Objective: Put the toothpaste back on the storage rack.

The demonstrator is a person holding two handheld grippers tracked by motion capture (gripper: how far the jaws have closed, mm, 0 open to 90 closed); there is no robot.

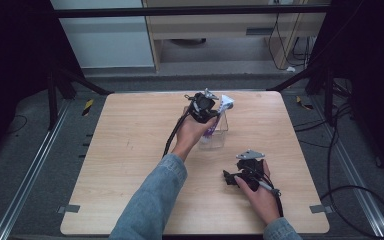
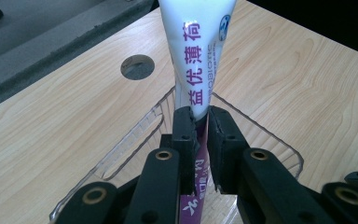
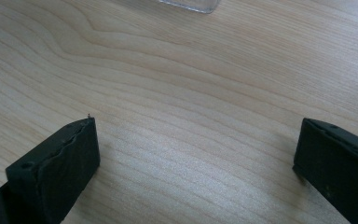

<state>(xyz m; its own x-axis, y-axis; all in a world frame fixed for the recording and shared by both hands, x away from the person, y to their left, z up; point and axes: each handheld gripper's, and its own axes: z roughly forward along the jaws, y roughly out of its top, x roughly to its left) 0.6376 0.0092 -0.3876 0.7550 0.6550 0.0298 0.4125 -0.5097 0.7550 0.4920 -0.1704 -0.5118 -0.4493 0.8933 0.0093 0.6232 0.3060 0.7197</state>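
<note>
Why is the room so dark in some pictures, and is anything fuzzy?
In the high view, the floor around the wooden table is dim and its corners are black. In the left gripper view, the toothpaste tube is bright and its letters are sharp. In the right gripper view, the black jaws look a little soft, while the wood grain is clear.

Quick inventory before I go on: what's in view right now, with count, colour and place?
Tube: one, white with purple lettering, clamped in the left gripper's jaws, over the clear bin.
Clear bin: one, transparent plastic, on the table's far middle.
Table: one, light wood, with a round hole showing in the left gripper view.
Tape strips: two, yellow and black, on the floor beside the far corners.
Left gripper: one, black, shut on the tube.
Right gripper: one, black, jaws wide apart with bare wood between them, at the near right.
Sleeves: two, blue denim, entering from the bottom edge.
</note>
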